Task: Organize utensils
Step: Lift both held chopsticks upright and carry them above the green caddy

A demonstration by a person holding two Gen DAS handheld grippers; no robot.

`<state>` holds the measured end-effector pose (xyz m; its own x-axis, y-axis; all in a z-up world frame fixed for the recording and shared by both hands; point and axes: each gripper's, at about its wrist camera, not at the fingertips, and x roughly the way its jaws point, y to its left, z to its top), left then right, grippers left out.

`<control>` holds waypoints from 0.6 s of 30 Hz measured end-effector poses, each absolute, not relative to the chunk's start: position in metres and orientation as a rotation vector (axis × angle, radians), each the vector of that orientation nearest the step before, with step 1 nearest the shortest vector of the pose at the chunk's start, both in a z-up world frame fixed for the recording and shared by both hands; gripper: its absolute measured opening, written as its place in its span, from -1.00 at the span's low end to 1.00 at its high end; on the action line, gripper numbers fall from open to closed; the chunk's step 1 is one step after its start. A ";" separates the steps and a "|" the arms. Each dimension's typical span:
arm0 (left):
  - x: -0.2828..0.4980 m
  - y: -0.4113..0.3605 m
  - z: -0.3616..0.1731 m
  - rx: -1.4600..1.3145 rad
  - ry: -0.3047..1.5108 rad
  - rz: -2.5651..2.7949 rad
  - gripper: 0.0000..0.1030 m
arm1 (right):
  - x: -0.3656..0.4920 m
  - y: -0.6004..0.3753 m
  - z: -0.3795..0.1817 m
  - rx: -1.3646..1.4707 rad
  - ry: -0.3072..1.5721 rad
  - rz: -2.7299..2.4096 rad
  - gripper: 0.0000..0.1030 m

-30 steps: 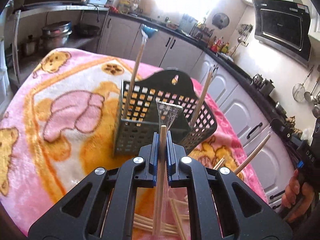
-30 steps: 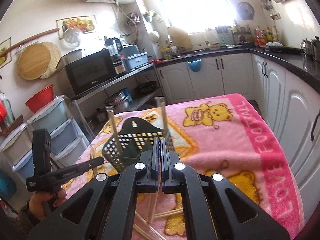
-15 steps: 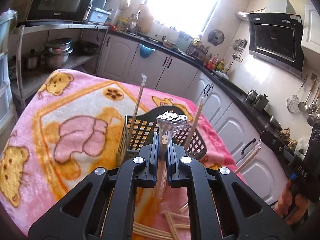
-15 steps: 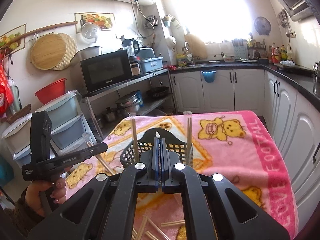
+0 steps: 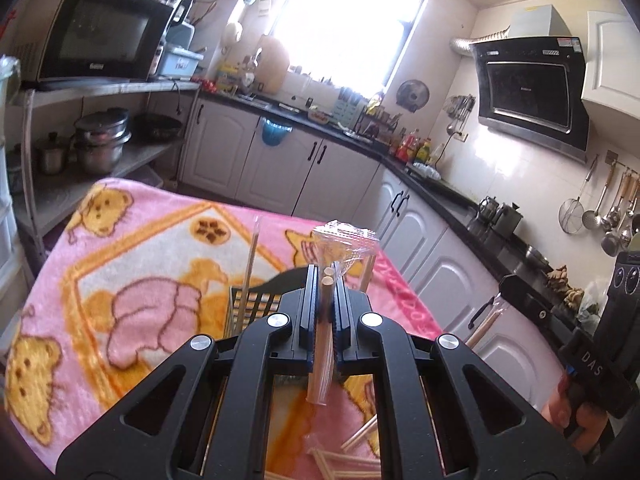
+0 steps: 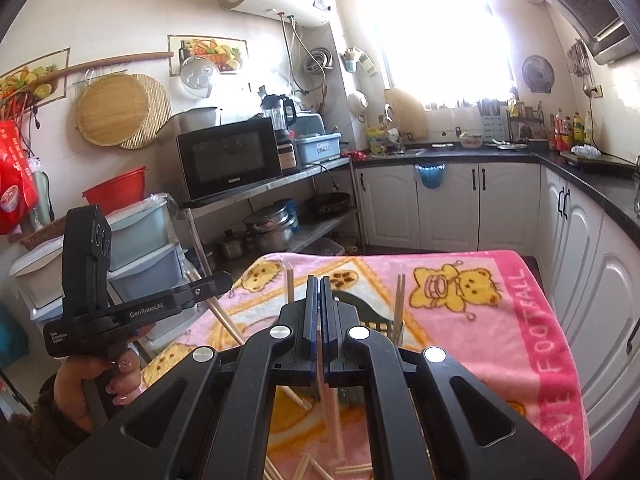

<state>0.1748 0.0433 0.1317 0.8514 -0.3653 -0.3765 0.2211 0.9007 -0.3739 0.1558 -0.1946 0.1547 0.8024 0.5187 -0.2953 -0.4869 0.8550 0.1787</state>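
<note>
My left gripper (image 5: 325,276) is shut on a pair of wooden chopsticks in a clear plastic sleeve (image 5: 323,344), held upright above the black mesh utensil basket (image 5: 256,300). Wrapped chopsticks (image 5: 249,276) stand in the basket. My right gripper (image 6: 316,292) is shut on another wrapped chopstick pair (image 6: 330,412), which hangs below the jaws over the basket (image 6: 360,324). The left gripper (image 6: 224,280) with its chopsticks (image 6: 224,320) shows in the right wrist view at left. The right gripper's body (image 5: 600,344) and its chopsticks (image 5: 486,324) show at right in the left wrist view.
Loose chopstick pairs lie on the pink bear blanket (image 5: 132,264) below the grippers (image 5: 352,456), also in the right wrist view (image 6: 320,468). White cabinets (image 6: 580,264) line the right side, and a shelf with pots (image 6: 272,228) stands at the left.
Both grippers have risen and tilted upward with their chopsticks. The basket now sits lower and mostly hidden behind the jaws in both views.
</note>
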 end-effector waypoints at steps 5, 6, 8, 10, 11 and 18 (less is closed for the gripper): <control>0.175 0.043 0.150 -0.320 0.411 -0.317 -0.94 | 0.158 -0.196 0.169 0.100 0.304 0.540 -0.97; 0.175 0.043 0.152 -0.319 0.404 -0.317 -0.94 | 0.159 -0.196 0.172 0.102 0.293 0.539 -0.97; 0.176 0.044 0.158 -0.319 0.389 -0.317 -0.94 | 0.160 -0.197 0.179 0.105 0.275 0.538 -0.97; 0.177 0.044 0.164 -0.318 0.377 -0.317 -0.94 | 0.161 -0.196 0.187 0.108 0.254 0.541 -0.97; 0.177 0.044 0.166 -0.316 0.371 -0.315 -0.94 | 0.162 -0.196 0.190 0.109 0.246 0.542 -0.97; 0.181 0.045 0.182 -0.307 0.327 -0.305 -0.94 | 0.171 -0.190 0.213 0.105 0.192 0.547 -0.97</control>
